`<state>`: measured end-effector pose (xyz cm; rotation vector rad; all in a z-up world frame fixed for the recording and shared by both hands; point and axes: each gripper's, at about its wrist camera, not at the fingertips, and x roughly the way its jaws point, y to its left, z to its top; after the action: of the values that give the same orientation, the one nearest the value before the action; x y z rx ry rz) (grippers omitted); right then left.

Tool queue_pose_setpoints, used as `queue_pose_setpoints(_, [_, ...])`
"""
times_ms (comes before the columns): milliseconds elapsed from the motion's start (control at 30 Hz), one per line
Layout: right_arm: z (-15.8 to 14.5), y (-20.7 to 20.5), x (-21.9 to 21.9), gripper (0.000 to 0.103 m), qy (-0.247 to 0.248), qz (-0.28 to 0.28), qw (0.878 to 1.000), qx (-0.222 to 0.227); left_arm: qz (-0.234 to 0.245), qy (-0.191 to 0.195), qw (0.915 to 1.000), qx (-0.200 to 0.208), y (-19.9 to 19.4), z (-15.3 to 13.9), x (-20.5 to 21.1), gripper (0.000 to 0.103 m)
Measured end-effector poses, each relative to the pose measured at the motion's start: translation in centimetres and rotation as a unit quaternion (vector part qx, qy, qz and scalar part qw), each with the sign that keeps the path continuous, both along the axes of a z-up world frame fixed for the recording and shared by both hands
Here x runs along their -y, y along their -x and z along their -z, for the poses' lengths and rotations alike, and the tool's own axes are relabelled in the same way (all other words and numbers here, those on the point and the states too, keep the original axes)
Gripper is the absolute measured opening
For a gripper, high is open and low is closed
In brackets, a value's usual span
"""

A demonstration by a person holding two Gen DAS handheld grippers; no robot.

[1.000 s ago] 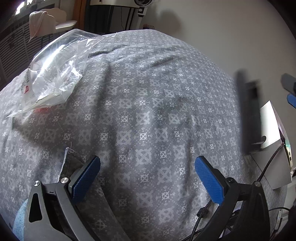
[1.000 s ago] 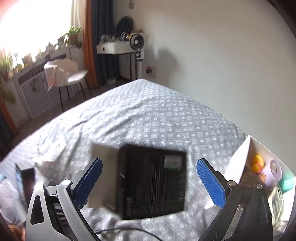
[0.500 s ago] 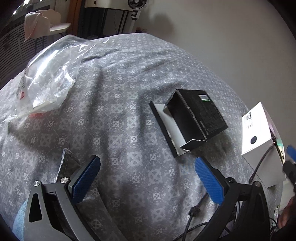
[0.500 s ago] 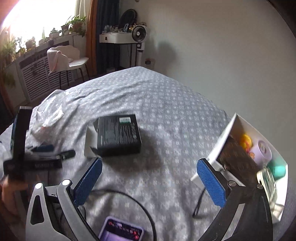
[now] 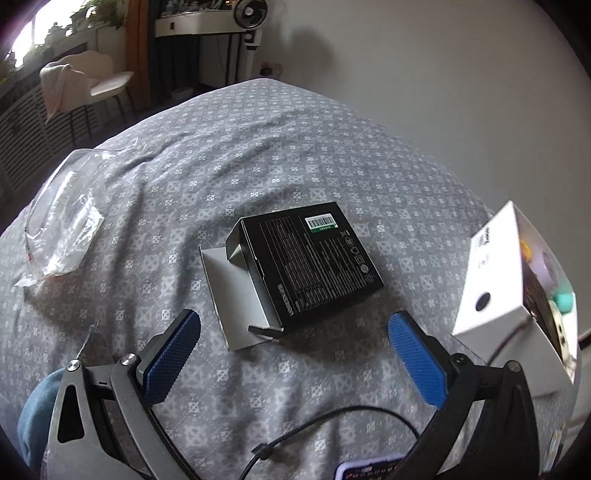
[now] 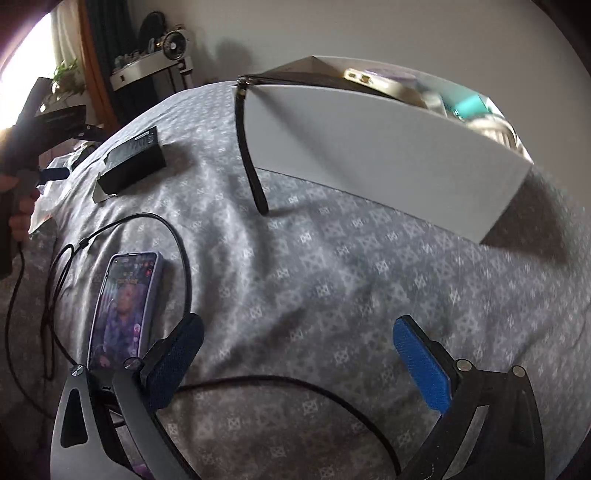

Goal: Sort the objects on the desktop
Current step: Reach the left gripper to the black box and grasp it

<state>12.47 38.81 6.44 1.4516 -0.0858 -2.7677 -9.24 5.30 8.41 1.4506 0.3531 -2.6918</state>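
While both jaws gape empty, left gripper [image 5: 293,349] faces black box [image 5: 314,258] at 12 o'clock, lined up for grasping.

I am looking across a bed spread with a grey patterned bedcover [image 5: 258,155] that is running up to a plain pale wall [image 5: 424,74]. Daylight is pouring through a window [image 5: 27,35] at far left, where potted plants [image 5: 103,14] are sitting. A pale chair [image 5: 92,79] is standing beside an orange curtain [image 5: 137,48], and a small fan [image 5: 246,13] is resting on a white shelf [image 5: 195,25].
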Motion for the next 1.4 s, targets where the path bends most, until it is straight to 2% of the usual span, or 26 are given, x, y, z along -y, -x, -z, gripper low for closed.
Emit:
queue_pose_setpoints(167, [1.7, -0.4, -1.9, 0.103, 0.044, 0.019, 0.999, 0.017, -0.091, 0.030, 0.9951, 0.023, 4.2, 2.0, -1.9, 0.102])
queue_pose_setpoints(233, [2.1, -0.5, -2.6, 0.103, 0.063, 0.025, 0.997, 0.021, -0.095, 0.045, 0.9939, 0.033, 5.6, 2.7, -3.0, 0.102])
queue_pose_setpoints(333, [3.1, -0.7, -3.9, 0.103, 0.094, 0.042, 0.994, 0.032, -0.103, 0.086, 0.9897, 0.049, 7.2, 3.7, -4.5, 0.103])
queue_pose_setpoints(500, [3.3, -0.9, -4.8, 0.103, 0.124, 0.050, 0.991, 0.022, -0.139, 0.102, 0.9846, 0.028, 7.6, 3.8, -5.1, 0.103])
queue_pose_setpoints(600, [3.3, -0.8, -4.6, 0.103, 0.118, 0.049, 0.991, 0.025, -0.146, 0.092, 0.9846, 0.025, 7.4, 3.6, -4.9, 0.103])
queue_pose_setpoints(800, [3.3, -0.7, -4.6, 0.103, 0.115, 0.050, 0.992, 0.026, -0.156, 0.008, 0.9876, 0.016, 5.8, 4.6, -1.8, 0.103])
queue_pose_setpoints(900, [3.3, -0.6, -4.4, 0.103, 0.106, 0.049, 0.993, 0.030, -0.144, -0.023, 0.9891, 0.022, 5.5, 5.0, -0.7, 0.103])
queue_pose_setpoints(1067, [3.4, -0.7, -4.4, 0.103, 0.105, 0.049, 0.993, 0.030, -0.113, -0.008, 0.9931, 0.029, 6.1, 4.6, -0.4, 0.103])
queue_pose_setpoints(1133, [3.4, -0.7, -4.4, 0.103, 0.105, 0.049, 0.993, 0.030, -0.119, 0.001, 0.9924, 0.032, 6.5, 4.1, -0.7, 0.103])
queue_pose_setpoints(1233, [3.5, -0.7, -4.4, 0.103, 0.102, 0.048, 0.993, 0.031, -0.132, -0.006, 0.9904, 0.041, 7.1, 3.7, -1.5, 0.103])
queue_pose_setpoints(1300, [3.5, -0.7, -4.4, 0.103, 0.100, 0.048, 0.993, 0.032, -0.135, 0.013, 0.9894, 0.053, 7.9, 3.7, -2.7, 0.103])
queue_pose_setpoints(1400, [3.5, -0.7, -4.4, 0.103, 0.101, 0.048, 0.993, 0.032, -0.138, 0.065, 0.9861, 0.066, 8.7, 4.0, -4.3, 0.103])
